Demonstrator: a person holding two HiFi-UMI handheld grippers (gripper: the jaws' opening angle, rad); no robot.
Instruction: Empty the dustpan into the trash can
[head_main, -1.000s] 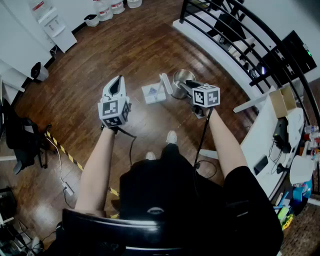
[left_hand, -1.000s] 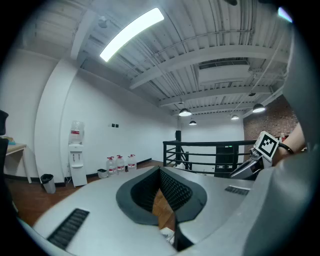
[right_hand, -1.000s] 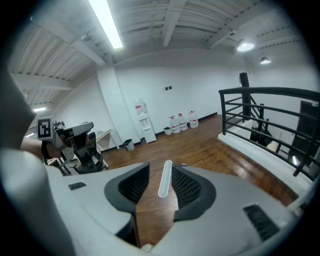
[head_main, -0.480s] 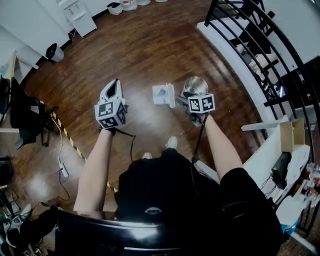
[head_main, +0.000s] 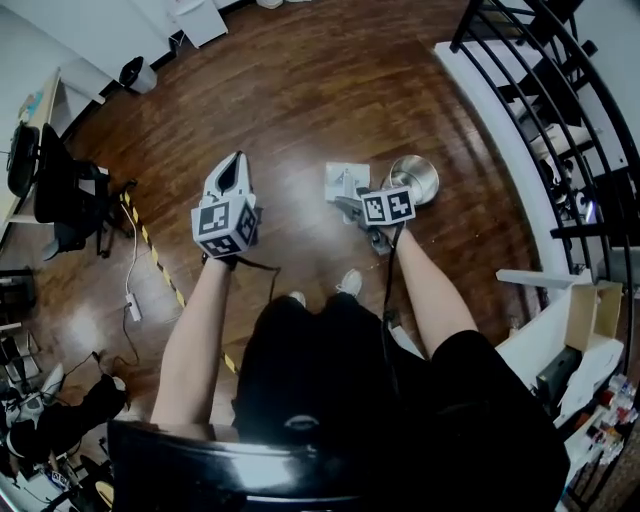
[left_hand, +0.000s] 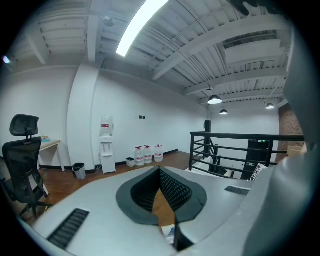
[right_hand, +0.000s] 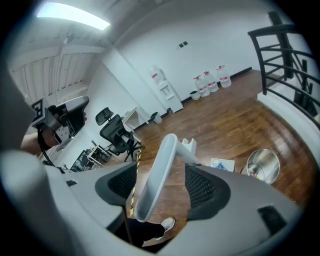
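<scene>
- Right gripper view: the right gripper (right_hand: 161, 172) is released. Its jaws have just been opening and now stand wide. The handle (right_hand: 152, 185) of the long-handled pale grey plastic dustpan (right_hand: 222, 164) lies between them, with a gap on either side.
- Head view: the right gripper's marker cube (head_main: 388, 207) covers most of that handle. The pan (head_main: 344, 183) shows lying on the brown wooden floor (head_main: 280, 90).
- Left gripper view: the left gripper (left_hand: 160, 172) is clenched, its tips together and nothing between them. It looks nearly level across the room at a white water dispenser (left_hand: 106, 145) and a black metal railing (left_hand: 235, 150).
- The round silver metal trash can (head_main: 415, 178) shows clearly only in the head view and the right gripper view.
- Location: the pan rests on the floor just beside the trash can, on the can's left in both of those views. Whether the two touch cannot be determined.
- Orientation: the dustpan's long axis follows the handle. The rounded free end sits nearest the right gripper's camera. The shaft runs away from the person and down to the pan, leaning toward the upper right in the right gripper view.
</scene>
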